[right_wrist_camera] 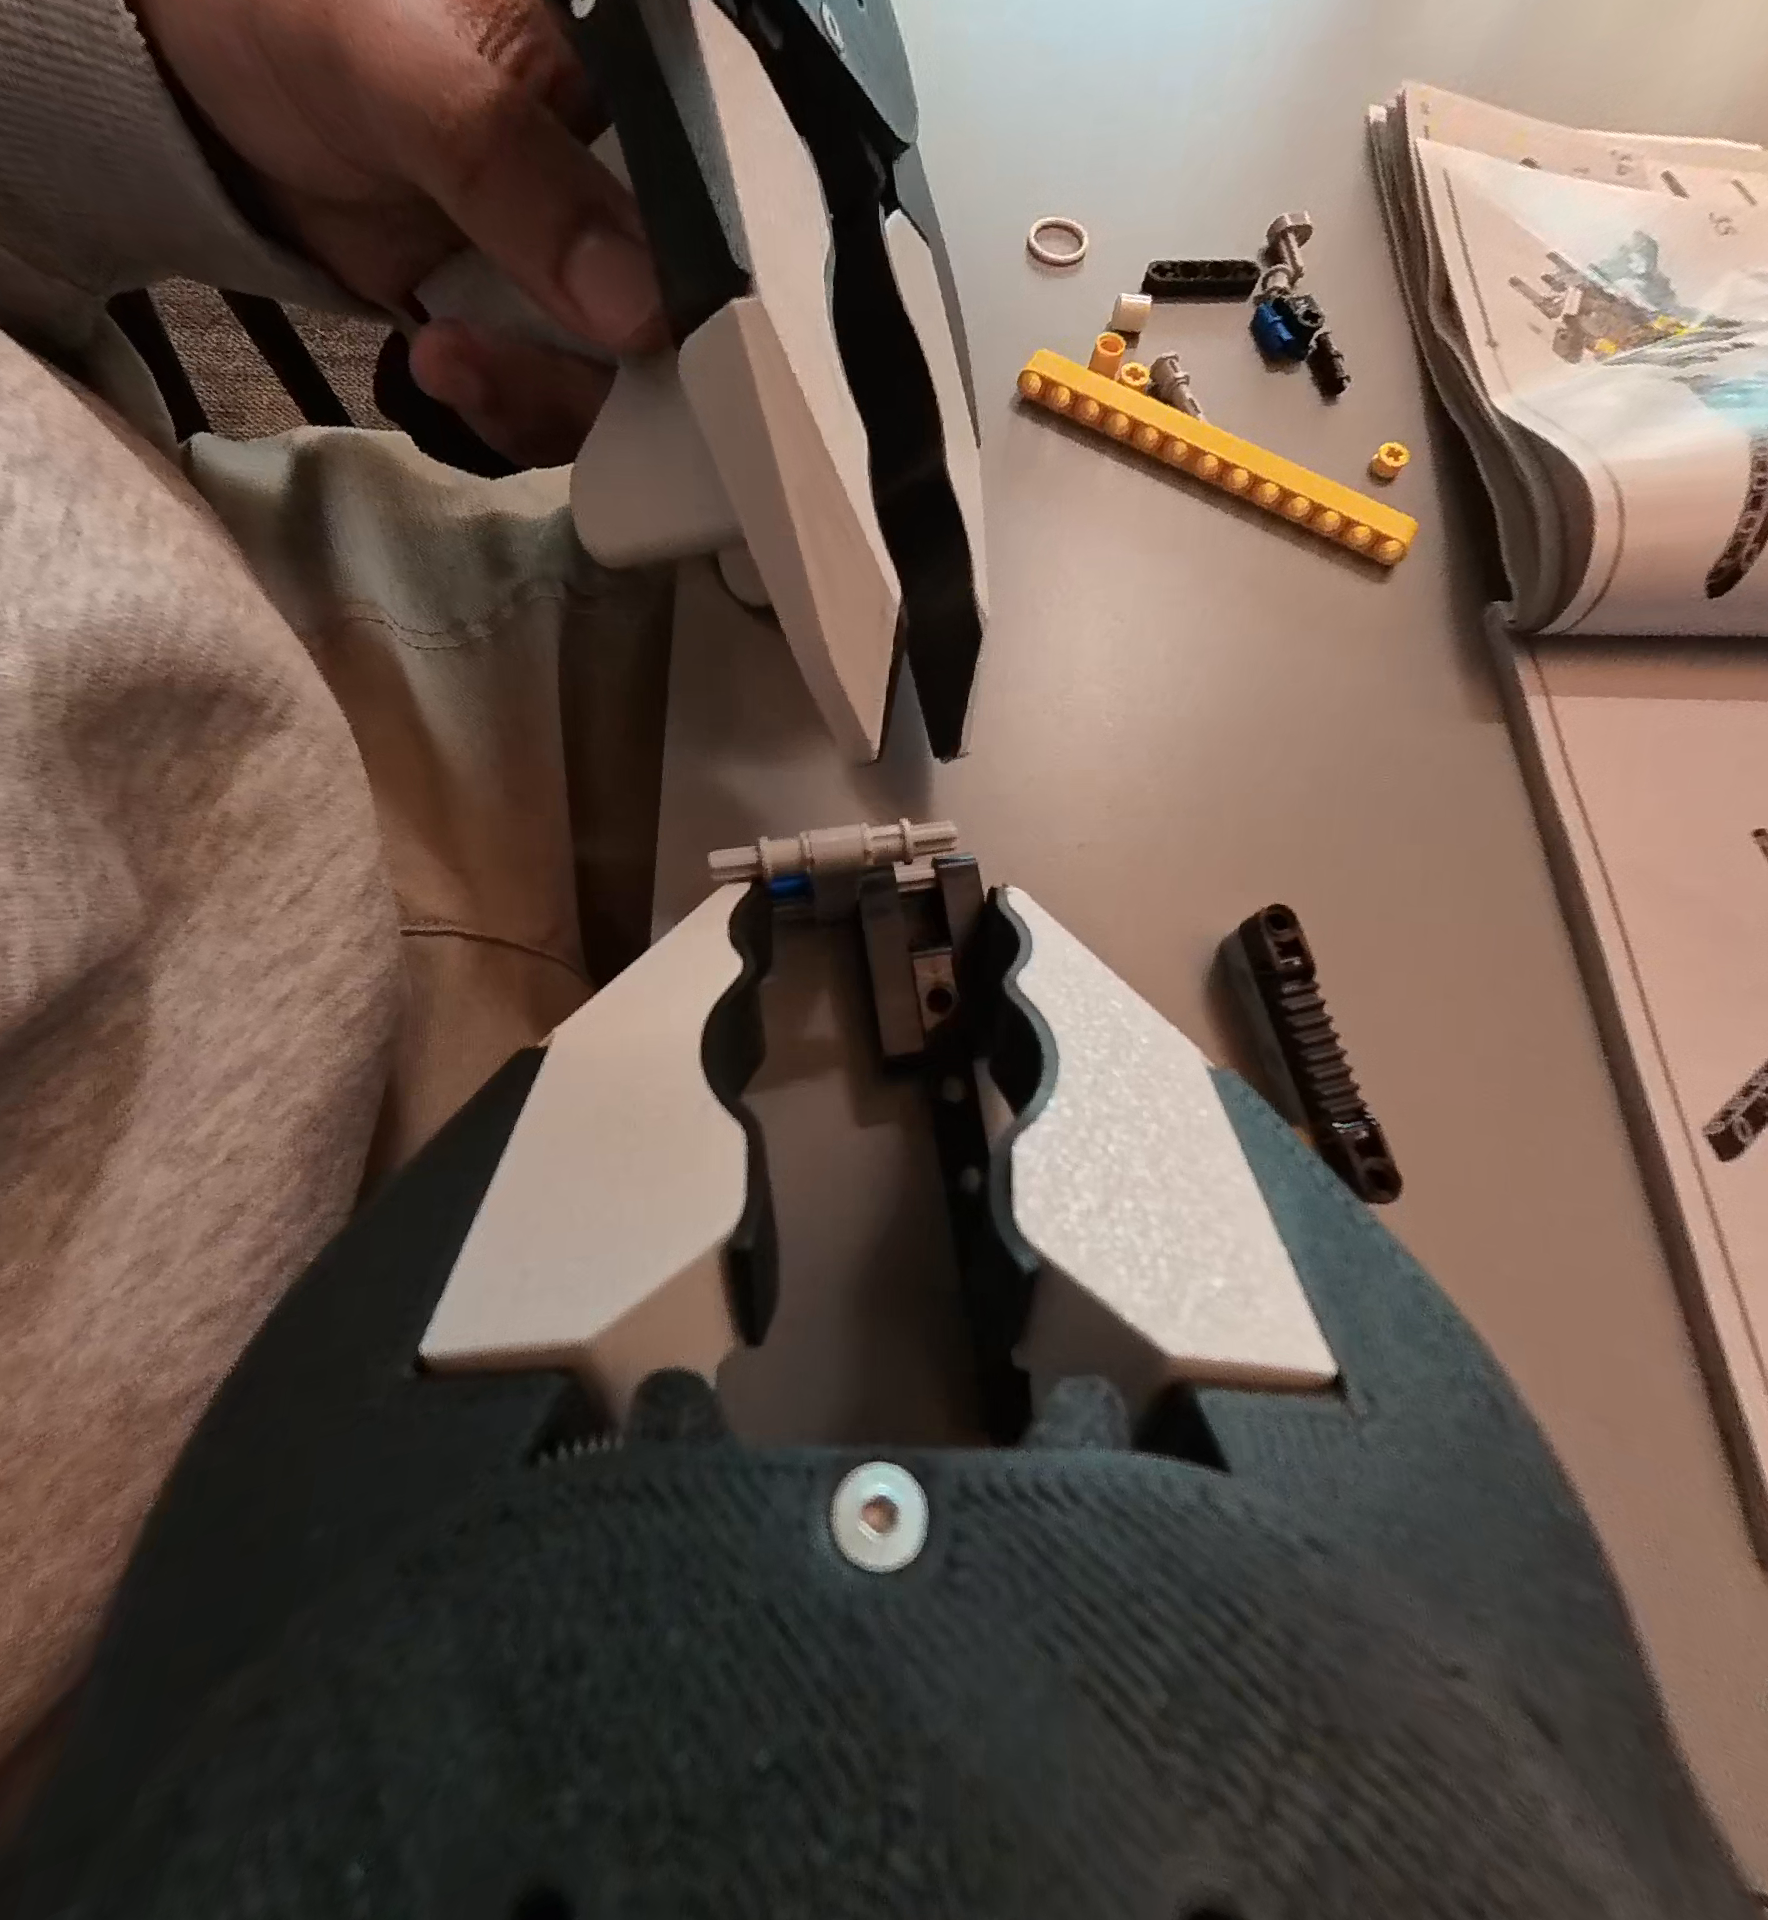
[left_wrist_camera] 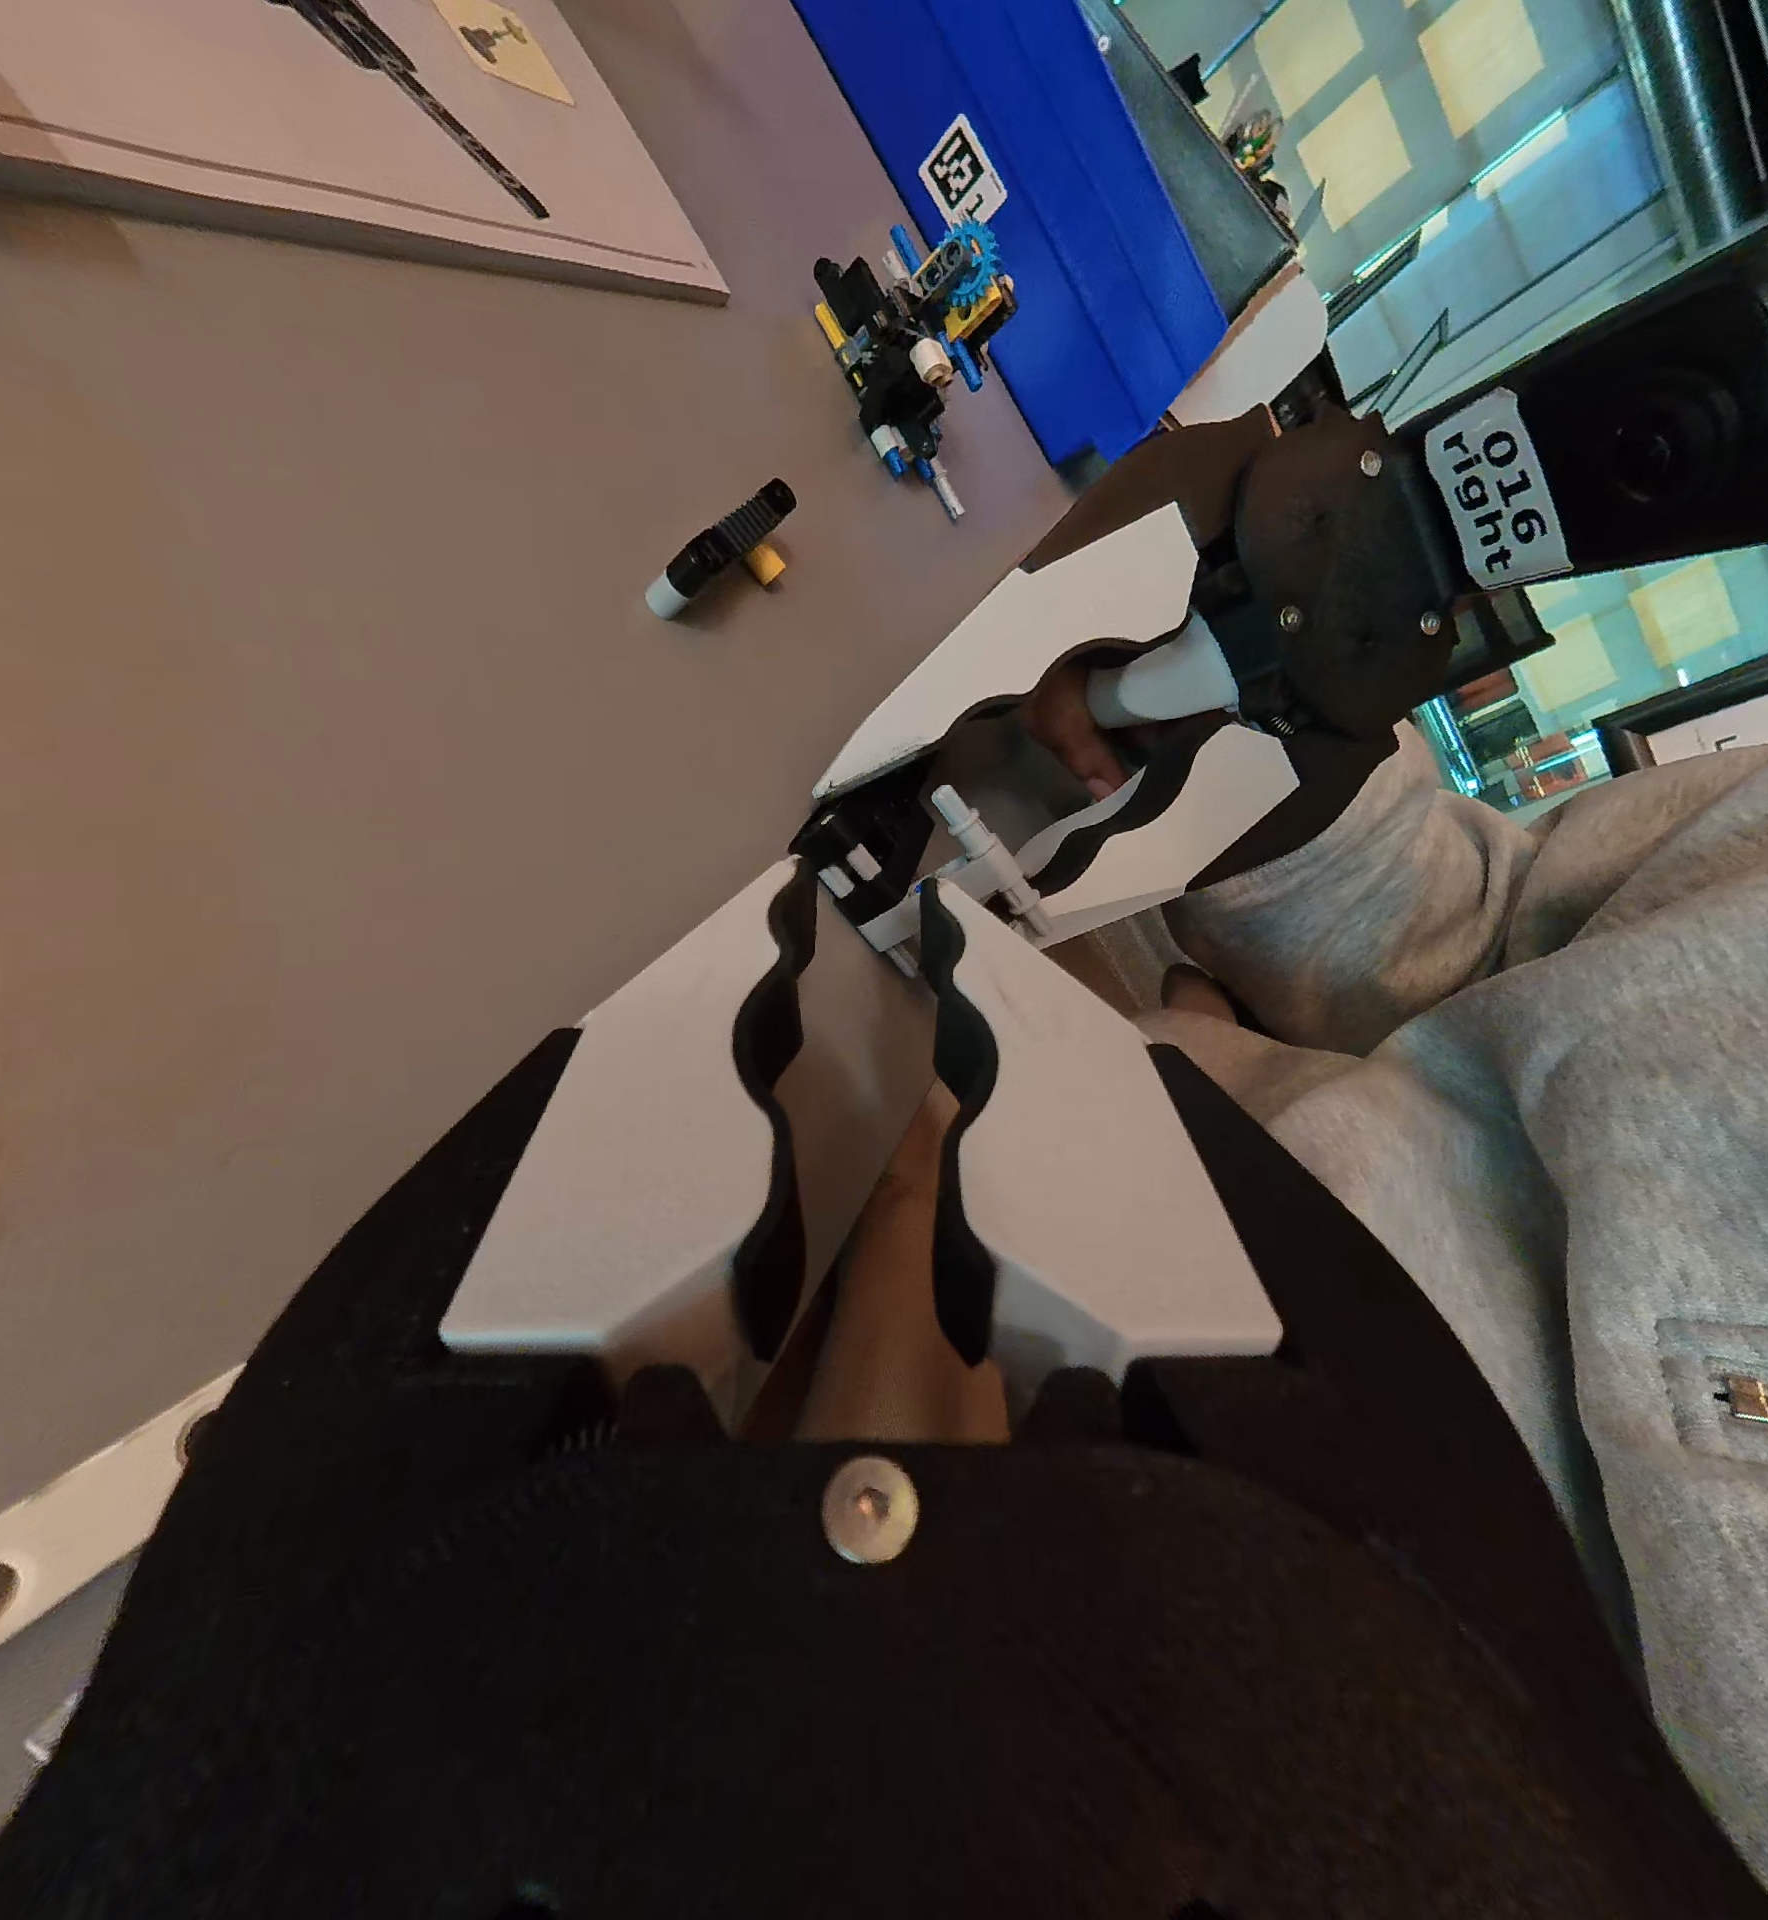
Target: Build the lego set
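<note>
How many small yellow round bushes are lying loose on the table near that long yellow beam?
3: two touch the yellow beam's far end, one sits apart near the open booklet. Others may hide behind the left gripper.

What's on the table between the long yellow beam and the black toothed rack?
Nothing: in the right wrist view, the grey table between the yellow beam and the black rack is bare.

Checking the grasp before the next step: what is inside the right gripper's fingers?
The right gripper holds a small black and grey lego subassembly with a grey pin across its tip and a blue pin beside it. Its lower part is hidden behind the right finger.
</note>
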The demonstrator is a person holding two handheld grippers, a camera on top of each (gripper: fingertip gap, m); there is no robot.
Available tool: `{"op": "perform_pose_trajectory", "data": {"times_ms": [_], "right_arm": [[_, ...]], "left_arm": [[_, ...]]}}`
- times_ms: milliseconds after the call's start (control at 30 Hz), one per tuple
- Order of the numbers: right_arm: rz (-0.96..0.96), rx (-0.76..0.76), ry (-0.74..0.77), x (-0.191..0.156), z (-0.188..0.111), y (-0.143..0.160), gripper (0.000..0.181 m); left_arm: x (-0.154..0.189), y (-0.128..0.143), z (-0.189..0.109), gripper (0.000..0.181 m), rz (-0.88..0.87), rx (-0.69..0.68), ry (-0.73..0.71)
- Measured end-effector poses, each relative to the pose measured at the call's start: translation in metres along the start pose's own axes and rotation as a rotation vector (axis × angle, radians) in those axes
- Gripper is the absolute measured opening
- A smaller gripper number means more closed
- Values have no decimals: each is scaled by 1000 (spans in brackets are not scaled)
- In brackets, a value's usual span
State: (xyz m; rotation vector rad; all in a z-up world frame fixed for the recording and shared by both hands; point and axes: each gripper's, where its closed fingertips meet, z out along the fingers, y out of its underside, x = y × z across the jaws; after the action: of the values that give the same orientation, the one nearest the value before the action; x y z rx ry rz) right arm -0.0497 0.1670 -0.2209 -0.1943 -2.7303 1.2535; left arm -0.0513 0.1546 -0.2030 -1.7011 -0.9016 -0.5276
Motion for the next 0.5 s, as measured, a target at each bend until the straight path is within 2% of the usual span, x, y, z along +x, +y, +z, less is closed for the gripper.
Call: {"op": "perform_pose_trajectory", "data": {"times_ms": [500], "right_arm": [[-10,-4,13,0,0,-1,40]], "left_arm": [[0,-1,0,17,-5,4,0]]}}
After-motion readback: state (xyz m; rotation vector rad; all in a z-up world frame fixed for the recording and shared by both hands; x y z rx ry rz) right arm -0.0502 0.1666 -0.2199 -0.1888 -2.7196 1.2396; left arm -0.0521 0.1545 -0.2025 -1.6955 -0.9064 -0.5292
